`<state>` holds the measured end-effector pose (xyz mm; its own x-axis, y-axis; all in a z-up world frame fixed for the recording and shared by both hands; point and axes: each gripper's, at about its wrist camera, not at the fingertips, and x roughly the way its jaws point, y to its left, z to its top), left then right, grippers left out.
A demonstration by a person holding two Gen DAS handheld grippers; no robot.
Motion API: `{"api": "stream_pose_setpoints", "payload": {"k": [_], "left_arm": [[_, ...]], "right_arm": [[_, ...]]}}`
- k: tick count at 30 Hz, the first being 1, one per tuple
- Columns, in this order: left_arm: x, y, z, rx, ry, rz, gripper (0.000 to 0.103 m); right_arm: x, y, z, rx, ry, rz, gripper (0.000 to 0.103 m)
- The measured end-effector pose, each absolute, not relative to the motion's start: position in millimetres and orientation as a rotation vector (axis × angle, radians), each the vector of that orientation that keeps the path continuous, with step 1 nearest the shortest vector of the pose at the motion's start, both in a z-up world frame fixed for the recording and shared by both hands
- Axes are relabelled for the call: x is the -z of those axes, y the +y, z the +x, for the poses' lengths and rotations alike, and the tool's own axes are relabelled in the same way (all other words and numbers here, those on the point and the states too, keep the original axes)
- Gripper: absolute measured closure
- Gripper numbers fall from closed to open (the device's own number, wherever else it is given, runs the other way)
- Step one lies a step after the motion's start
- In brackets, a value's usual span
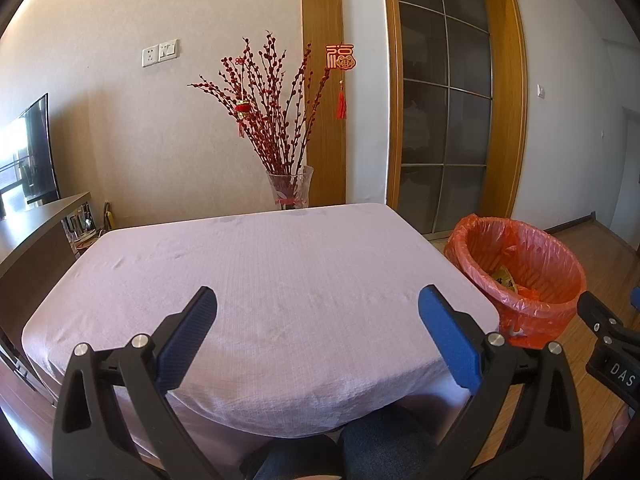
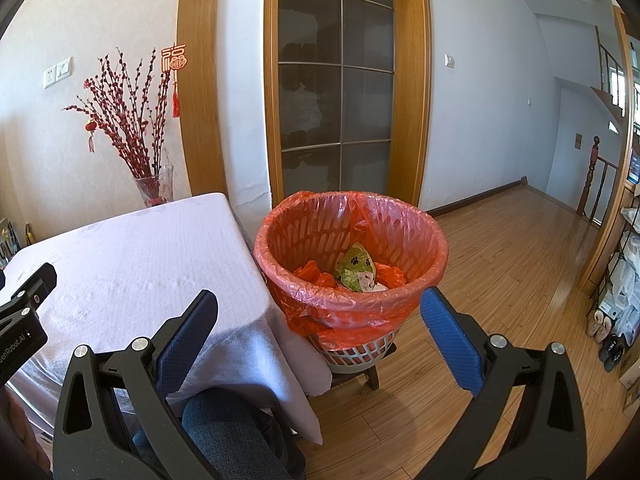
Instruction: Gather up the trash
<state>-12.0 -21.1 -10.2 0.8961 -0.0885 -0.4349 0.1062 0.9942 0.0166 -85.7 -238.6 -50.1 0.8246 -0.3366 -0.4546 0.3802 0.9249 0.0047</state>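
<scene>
Right wrist: trash (image 2: 358, 268) half-hidden in bin (image 2: 400, 308)

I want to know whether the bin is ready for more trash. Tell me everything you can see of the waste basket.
The waste basket is a round white slatted plastic tub lined with a thin orange-red bag folded over its rim and hanging loose at the front. It stands upright on a low dark wooden stool beside the cloth-covered table, against the cloth's corner. Inside lie a crumpled green wrapper with paw prints and crumpled orange plastic. It looks far from full.
</scene>
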Motion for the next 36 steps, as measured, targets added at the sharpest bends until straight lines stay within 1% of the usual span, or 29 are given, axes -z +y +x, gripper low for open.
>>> {"api": "stream_pose_setpoints", "payload": {"k": [36], "left_arm": [[12.9,-20.2,-8.4,0.104,0.467,0.044,0.004]], "right_arm": [[56.6,-239.0,-85.5,0.373,0.471,0.093,0.002]]}}
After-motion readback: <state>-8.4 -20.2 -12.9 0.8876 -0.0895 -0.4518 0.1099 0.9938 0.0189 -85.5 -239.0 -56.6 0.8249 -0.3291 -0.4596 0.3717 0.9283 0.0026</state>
